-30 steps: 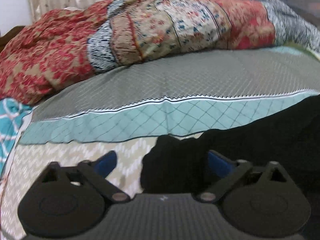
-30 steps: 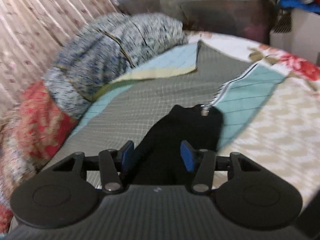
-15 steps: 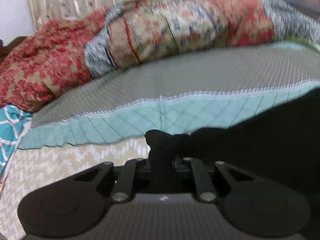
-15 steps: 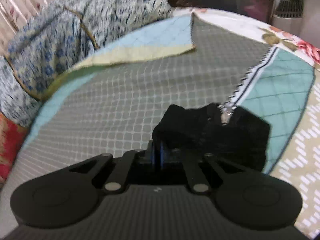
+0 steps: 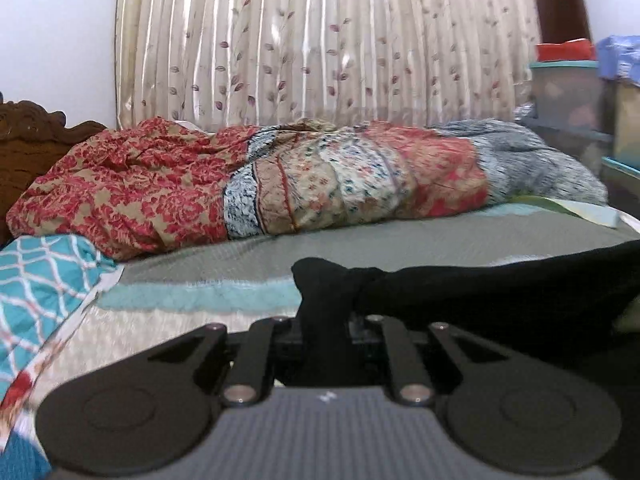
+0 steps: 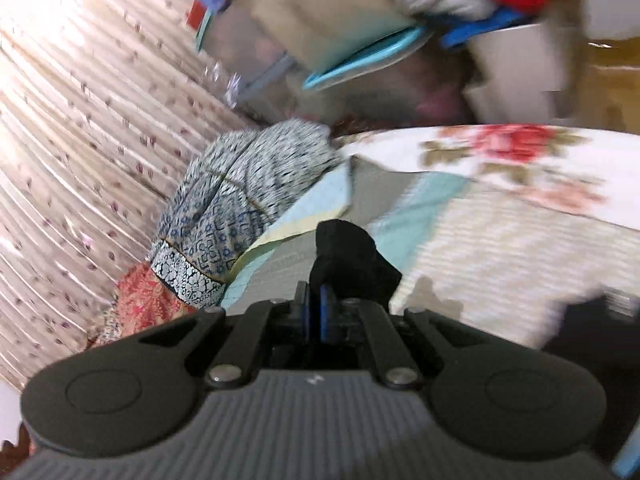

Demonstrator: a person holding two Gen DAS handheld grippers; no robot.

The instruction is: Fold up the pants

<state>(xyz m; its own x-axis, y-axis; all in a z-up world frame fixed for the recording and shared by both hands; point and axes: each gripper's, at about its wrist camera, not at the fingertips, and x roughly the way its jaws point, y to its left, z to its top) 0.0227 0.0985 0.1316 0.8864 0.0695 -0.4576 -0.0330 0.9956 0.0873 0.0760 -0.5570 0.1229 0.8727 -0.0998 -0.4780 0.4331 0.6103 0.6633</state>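
Observation:
The black pants point(image 5: 480, 300) stretch to the right of my left gripper point(image 5: 324, 320), which is shut on a bunched corner of them and holds it up off the bed. In the right wrist view another bunched end of the pants point(image 6: 348, 256) sticks up between the blue pads of my right gripper point(image 6: 316, 308), shut on the cloth. More black cloth point(image 6: 588, 328) shows at the right edge there. The right wrist view is tilted and blurred.
A rolled patchwork quilt point(image 5: 280, 184) lies along the far side of the bed, in front of a leaf-print curtain point(image 5: 320, 40). The grey and teal bedspread point(image 5: 400, 248) covers the mattress. A teal patterned cloth point(image 5: 40, 276) sits at the left. Stacked boxes point(image 6: 320, 40) stand beyond the bed.
Both grippers closed on the pants' ends, then lifted them off the bed. Both views now look higher, toward the curtain and boxes, and the right view has rolled.

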